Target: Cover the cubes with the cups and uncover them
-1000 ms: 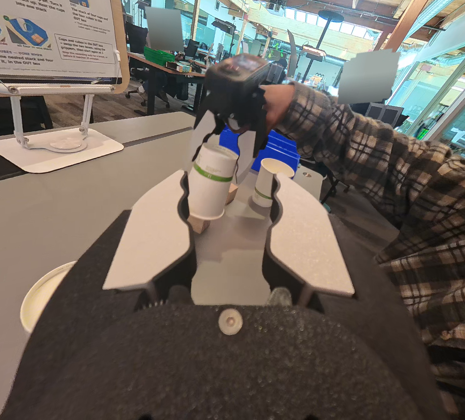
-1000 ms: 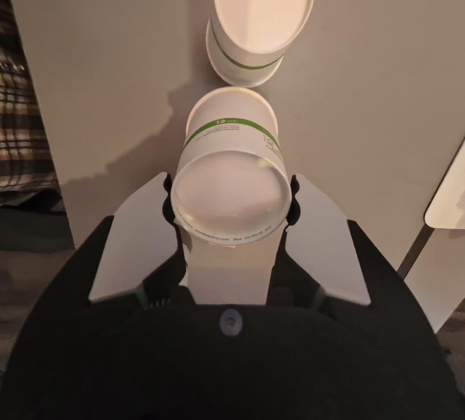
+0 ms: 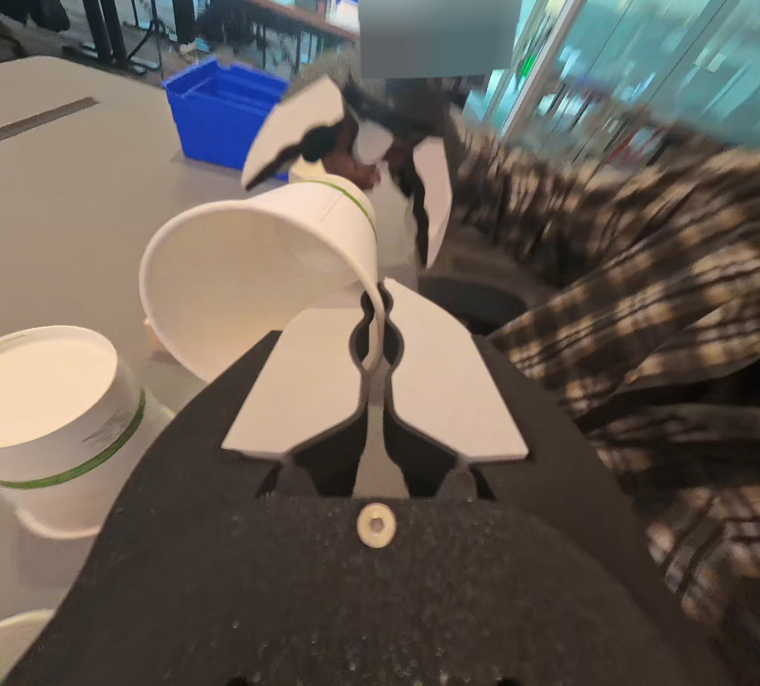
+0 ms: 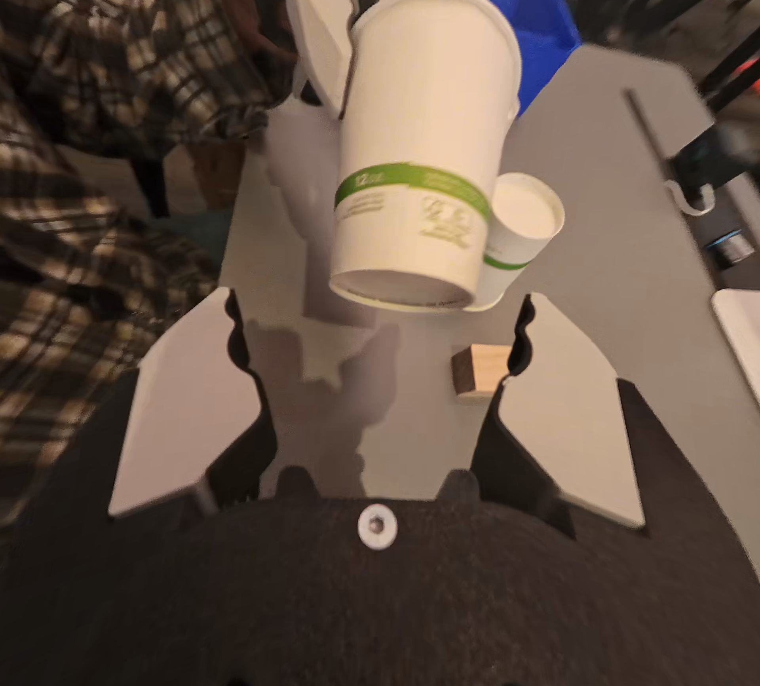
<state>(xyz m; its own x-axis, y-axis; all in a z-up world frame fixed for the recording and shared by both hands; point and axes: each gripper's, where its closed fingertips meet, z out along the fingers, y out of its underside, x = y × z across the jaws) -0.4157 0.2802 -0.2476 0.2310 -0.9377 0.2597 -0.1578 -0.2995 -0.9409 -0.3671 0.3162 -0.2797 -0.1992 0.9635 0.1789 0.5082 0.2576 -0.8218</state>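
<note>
Left tongs (image 3: 376, 333): pinching shut on the rim of a white paper cup (image 3: 263, 271), the thin wall of the cup sitting between the two white fingers (image 3: 312, 382).
Held cup: lying tilted on its side in the air, its open mouth facing the left wrist camera and its green band toward the far end; in the right wrist view the same cup is showing its base nearest the camera.
Right tongs (image 4: 378, 341): standing wide apart with nothing between them, hovering over the grey worktop (image 4: 617, 214); in the left wrist view they are showing beyond the held cup, blurred.
Wooden cube (image 4: 481, 372): sitting uncovered on the worktop, just inside the right-hand finger of the right tongs, below and apart from the held cup.
Second cup (image 4: 520, 222): standing mouth up on the worktop just behind the held cup, partly hidden by it.
Inverted cup (image 3: 66, 411): resting base up at the left of the left wrist view, near the held cup but not touching it.
Blue bin (image 3: 222, 111): sitting at the far edge of the worktop, well behind the cups.
Plaid sleeve (image 3: 617, 316): filling the right of the left wrist view, blurred.
</note>
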